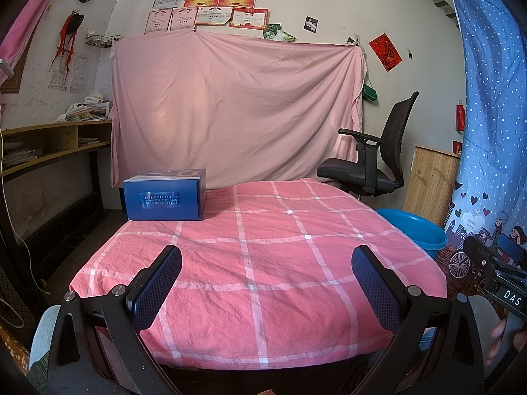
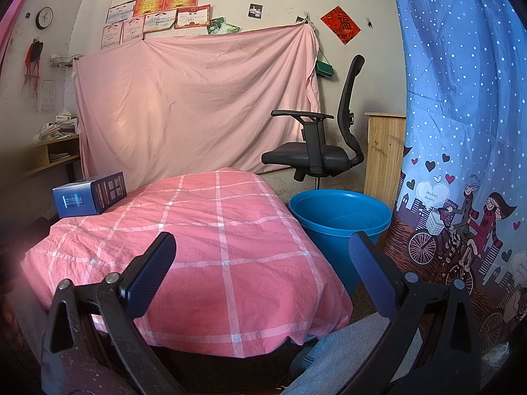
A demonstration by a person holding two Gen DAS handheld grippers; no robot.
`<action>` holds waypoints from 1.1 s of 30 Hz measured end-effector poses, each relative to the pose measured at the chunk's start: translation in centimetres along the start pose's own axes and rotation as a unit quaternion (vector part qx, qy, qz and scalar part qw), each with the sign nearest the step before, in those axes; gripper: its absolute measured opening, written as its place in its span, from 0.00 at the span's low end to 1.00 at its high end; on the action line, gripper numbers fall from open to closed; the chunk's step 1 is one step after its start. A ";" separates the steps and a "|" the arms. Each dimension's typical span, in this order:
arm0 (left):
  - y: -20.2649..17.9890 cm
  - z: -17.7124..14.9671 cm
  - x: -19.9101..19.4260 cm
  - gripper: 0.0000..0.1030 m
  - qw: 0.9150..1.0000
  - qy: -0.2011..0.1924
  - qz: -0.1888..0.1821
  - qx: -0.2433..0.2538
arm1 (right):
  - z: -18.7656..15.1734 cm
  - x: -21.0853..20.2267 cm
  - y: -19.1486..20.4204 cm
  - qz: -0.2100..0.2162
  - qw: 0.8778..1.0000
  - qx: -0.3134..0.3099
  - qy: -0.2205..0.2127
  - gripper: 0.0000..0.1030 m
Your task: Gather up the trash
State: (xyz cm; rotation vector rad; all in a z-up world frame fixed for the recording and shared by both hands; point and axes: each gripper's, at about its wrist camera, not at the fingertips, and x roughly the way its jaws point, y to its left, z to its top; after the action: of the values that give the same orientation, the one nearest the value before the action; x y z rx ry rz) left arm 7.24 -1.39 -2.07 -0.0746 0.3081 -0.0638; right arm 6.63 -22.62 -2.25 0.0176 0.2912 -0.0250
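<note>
A blue cardboard box [image 1: 164, 196] lies at the far left corner of a table under a pink checked cloth [image 1: 263, 263]; the right wrist view shows the box [image 2: 89, 194] at the far left as well. A blue plastic bucket [image 2: 339, 223] stands on the floor to the right of the table, and its rim [image 1: 415, 227] shows in the left wrist view. My left gripper [image 1: 266, 263] is open over the near edge of the table, holding nothing. My right gripper [image 2: 263, 250] is open too, over the table's near right corner, with nothing between its fingers.
A black office chair [image 2: 316, 151] stands behind the bucket, next to a wooden cabinet [image 2: 383, 158]. A blue dotted curtain [image 2: 461, 131] hangs at the right. A pink sheet [image 1: 237, 105] covers the back wall. Shelves with papers [image 1: 56, 141] run along the left. A person's knee in jeans [image 2: 346, 352] is by the table's edge.
</note>
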 end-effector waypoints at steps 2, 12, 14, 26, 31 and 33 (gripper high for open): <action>0.0 0.0 0.0 0.98 1.000 0.000 0.000 0.000 | 0.0 0.0 0.0 0.000 1.000 0.000 0.000 1.00; 0.0 0.0 0.0 0.98 1.000 0.000 0.000 0.000 | 0.0 0.0 0.0 0.000 1.000 0.000 0.000 1.00; 0.0 0.0 0.0 0.98 1.000 -0.001 0.001 0.000 | 0.0 0.0 0.0 0.000 1.000 0.000 0.000 1.00; 0.1 -0.1 0.0 0.98 1.000 0.002 0.005 0.004 | 0.0 0.0 -0.1 0.000 1.000 0.001 0.000 1.00; 0.0 -0.1 0.0 0.98 1.000 0.000 0.008 0.008 | 0.0 0.0 -0.1 0.000 1.000 0.000 0.001 1.00; 0.0 -0.2 0.0 0.98 1.000 0.000 0.009 0.010 | 0.0 0.0 -0.1 0.001 1.000 0.000 0.000 1.00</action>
State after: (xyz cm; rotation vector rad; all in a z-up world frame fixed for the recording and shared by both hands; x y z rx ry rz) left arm 7.16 -1.40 -2.23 -0.0519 0.3074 -0.0486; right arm 6.65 -22.70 -2.23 0.0181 0.2921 -0.0239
